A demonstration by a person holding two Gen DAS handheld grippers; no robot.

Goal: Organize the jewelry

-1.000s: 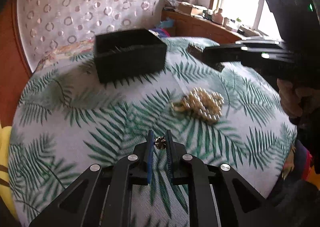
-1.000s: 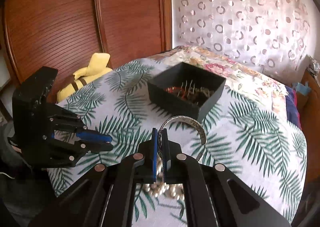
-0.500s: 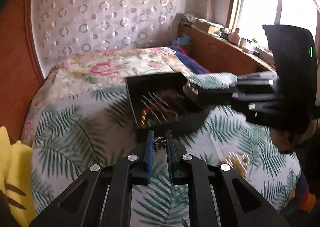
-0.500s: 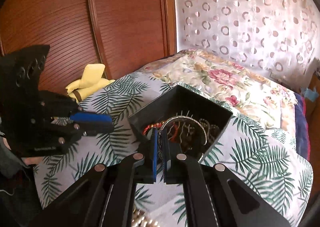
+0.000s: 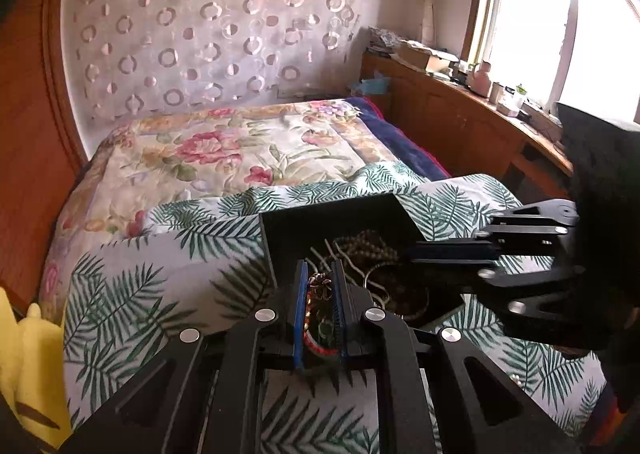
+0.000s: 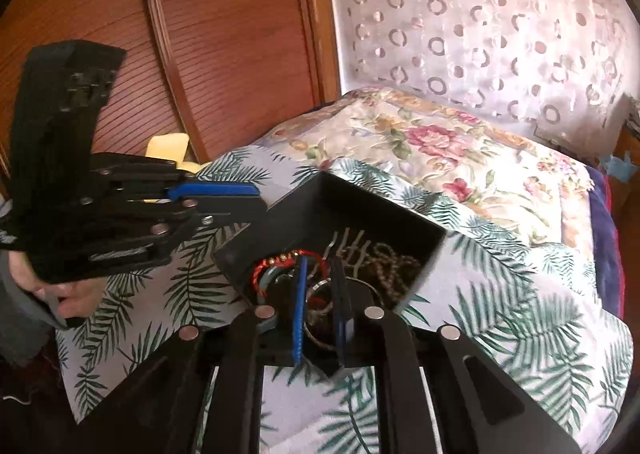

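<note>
The bed (image 5: 224,157) had a floral quilt, with a fern-print cloth (image 6: 520,294) laid over its near end. On the cloth sat a square black box (image 6: 360,209) full of tangled beaded chains and a red corded bracelet (image 6: 276,258). Left gripper (image 5: 320,286) was over the box's near edge, clamped on a small spiky metal charm (image 5: 320,282). Right gripper (image 6: 320,274) sat over the box, jaws just easing apart, the silver bangle (image 6: 316,290) loose between them

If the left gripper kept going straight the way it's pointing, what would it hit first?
Most likely the jewelry heaped inside the black box: the left gripper, shut on a small ornament, points down into it. Depth is uncertain.
</note>
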